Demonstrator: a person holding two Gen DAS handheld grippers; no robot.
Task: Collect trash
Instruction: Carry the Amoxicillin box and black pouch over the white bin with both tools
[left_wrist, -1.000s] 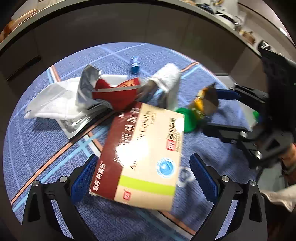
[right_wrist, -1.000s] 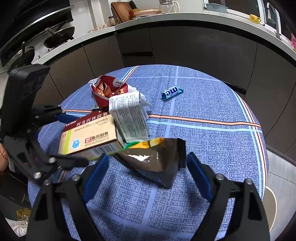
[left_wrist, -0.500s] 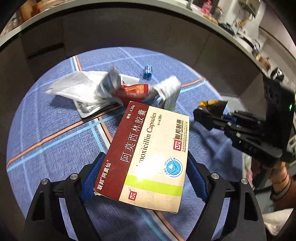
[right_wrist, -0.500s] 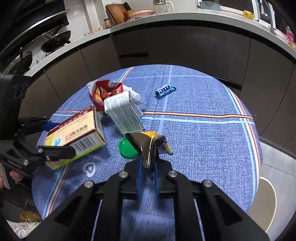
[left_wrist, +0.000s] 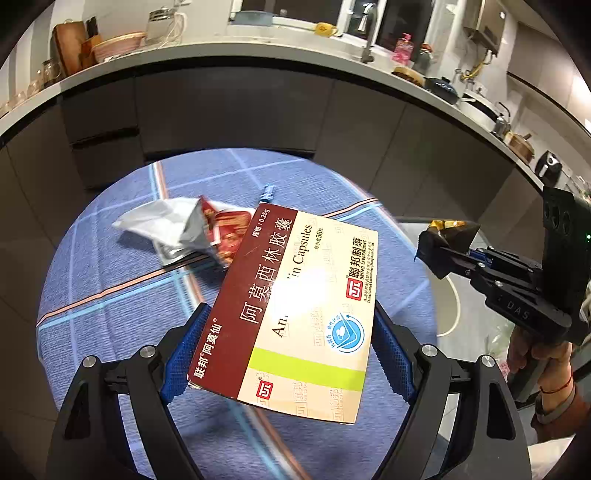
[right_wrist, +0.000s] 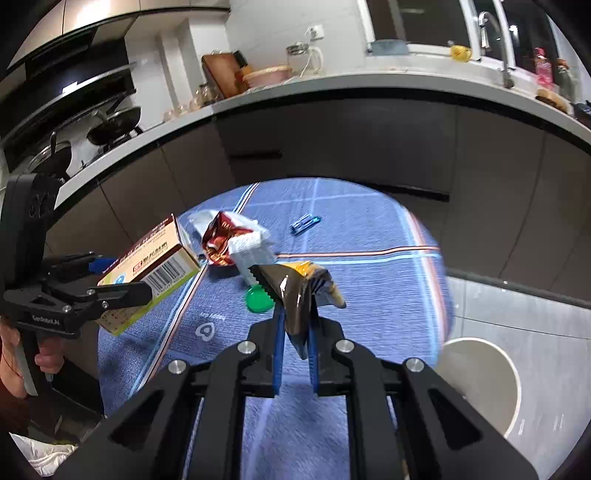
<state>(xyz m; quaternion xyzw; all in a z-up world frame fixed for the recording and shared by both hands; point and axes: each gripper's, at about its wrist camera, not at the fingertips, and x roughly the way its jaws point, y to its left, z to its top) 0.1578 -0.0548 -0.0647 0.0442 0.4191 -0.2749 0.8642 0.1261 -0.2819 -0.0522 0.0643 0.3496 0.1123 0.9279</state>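
Round desk (right_wrist: 369, 229) with blue cloth, crossed by pale blue and orange stripes. Behind it, dark cabinet fronts under a curved white counter (right_wrist: 332, 83). On the counter: cutting board (right_wrist: 218, 72), pink bowl (right_wrist: 267, 75), glass jar (right_wrist: 297, 55), yellow cup (right_wrist: 460, 51). Faucet (right_wrist: 496, 33) at right. Pans on the stove (right_wrist: 110, 125) at left. White round bin (right_wrist: 491, 384) on grey floor, beside the desk.

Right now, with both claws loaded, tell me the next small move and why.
Probably swing the right claw toward the white bin at the table's right and drop the dark foil wrapper there. Both claws grip trash clear of the tablecloth, the left claw holding the medicine box, and the bin sits nearest the right.
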